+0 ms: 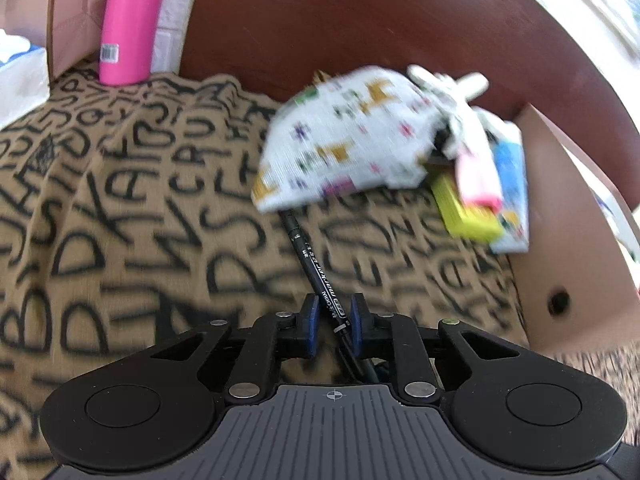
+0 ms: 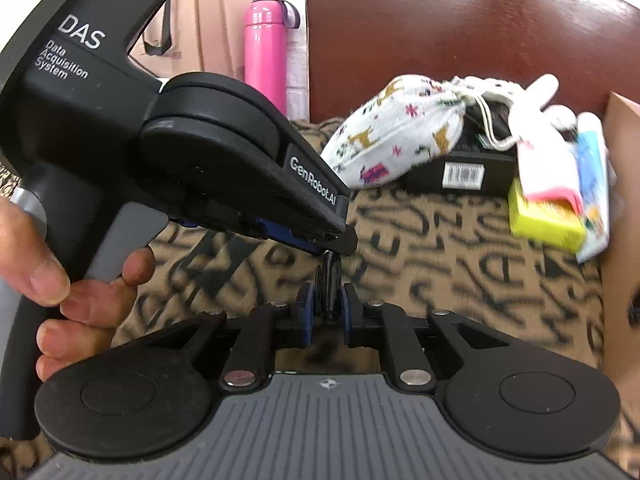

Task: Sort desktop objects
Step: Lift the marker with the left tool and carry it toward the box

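My left gripper is shut on a black marker pen that points away toward a white patterned pouch. In the right wrist view the left gripper reaches in from the left, holding the same marker end-on. My right gripper has its blue pads on either side of the marker's near end, closed on it. The pouch lies beyond, against a black box.
A letter-print cloth covers the desk. A yellow block, pink item and blue-white card sit at the right beside a cardboard box. A pink bottle stands behind. A dark wooden chair back is beyond.
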Demonstrator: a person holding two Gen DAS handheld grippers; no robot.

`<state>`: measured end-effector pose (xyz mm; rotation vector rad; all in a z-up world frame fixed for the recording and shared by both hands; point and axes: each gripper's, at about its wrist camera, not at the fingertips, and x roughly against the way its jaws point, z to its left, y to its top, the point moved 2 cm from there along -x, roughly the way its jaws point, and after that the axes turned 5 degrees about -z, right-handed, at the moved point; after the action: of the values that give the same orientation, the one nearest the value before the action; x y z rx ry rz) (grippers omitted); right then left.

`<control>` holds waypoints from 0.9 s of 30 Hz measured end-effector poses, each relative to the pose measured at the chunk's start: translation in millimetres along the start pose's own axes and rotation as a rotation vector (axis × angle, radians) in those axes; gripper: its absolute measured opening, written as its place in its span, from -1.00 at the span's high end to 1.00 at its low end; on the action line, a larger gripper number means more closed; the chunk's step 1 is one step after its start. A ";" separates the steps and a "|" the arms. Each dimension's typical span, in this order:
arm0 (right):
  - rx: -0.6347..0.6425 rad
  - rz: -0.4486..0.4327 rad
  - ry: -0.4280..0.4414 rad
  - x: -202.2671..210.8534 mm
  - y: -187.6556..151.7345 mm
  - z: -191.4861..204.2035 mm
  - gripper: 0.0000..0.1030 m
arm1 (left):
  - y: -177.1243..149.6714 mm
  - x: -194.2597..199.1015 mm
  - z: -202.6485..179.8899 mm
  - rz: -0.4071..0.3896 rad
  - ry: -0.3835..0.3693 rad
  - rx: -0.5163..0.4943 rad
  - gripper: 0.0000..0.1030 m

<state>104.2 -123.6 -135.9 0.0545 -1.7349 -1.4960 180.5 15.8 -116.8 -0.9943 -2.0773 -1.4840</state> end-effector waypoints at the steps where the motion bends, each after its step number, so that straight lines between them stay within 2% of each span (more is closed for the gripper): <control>1: -0.006 0.007 0.001 8.5 -5.2 1.5 0.68 | -6.5 5.3 -3.8 0.010 -0.009 -0.013 0.76; 7: -0.057 0.043 -0.006 47.9 -25.2 9.9 0.68 | -37.9 30.3 -25.9 0.055 -0.049 -0.095 0.71; 8: -0.060 0.045 -0.010 50.1 -26.8 9.8 0.68 | -40.3 31.6 -28.6 0.052 -0.043 -0.107 0.53; 10: -0.060 0.045 -0.021 52.0 -27.0 10.9 0.68 | -41.3 31.4 -32.1 0.048 -0.024 -0.119 0.43; 11: -0.062 0.046 -0.029 51.1 -25.9 11.5 0.68 | -40.1 30.9 -33.0 0.051 -0.022 -0.115 0.30; 12: -0.061 0.045 -0.036 51.7 -26.1 13.3 0.68 | -38.8 30.7 -34.2 0.051 -0.015 -0.115 0.27; 14: -0.062 0.042 -0.044 48.9 -25.0 14.3 0.68 | -38.8 29.8 -35.8 0.055 -0.007 -0.127 0.30; 16: -0.077 0.037 -0.048 45.6 -23.3 13.9 0.67 | -39.0 30.2 -37.7 0.060 0.001 -0.143 0.52; 17: -0.084 0.036 -0.048 44.8 -22.9 13.3 0.67 | -39.4 31.0 -38.0 0.063 0.002 -0.147 0.53; 19: -0.092 0.033 -0.051 44.0 -22.6 13.0 0.66 | -39.4 30.3 -37.5 0.065 0.003 -0.144 0.52; 21: -0.098 0.028 -0.051 42.3 -23.0 12.3 0.66 | -39.6 28.4 -36.4 0.060 0.001 -0.126 0.27; 22: -0.102 0.026 -0.047 41.3 -23.3 11.6 0.66 | -39.8 27.2 -37.1 0.061 0.000 -0.131 0.27; 25: -0.122 0.021 -0.034 43.6 -23.7 9.0 0.67 | -40.0 28.2 -41.5 0.065 0.008 -0.157 0.48; 26: -0.128 0.022 -0.033 45.6 -23.2 8.7 0.67 | -40.2 29.6 -42.4 0.066 0.007 -0.156 0.67; 27: -0.132 0.020 -0.034 48.6 -22.9 8.7 0.67 | -40.6 31.2 -43.5 0.069 0.003 -0.154 0.70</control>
<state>56.5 -148.6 -128.3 -0.0573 -1.6546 -1.6016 126.1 -22.3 -106.5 -1.1081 -1.9299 -1.6287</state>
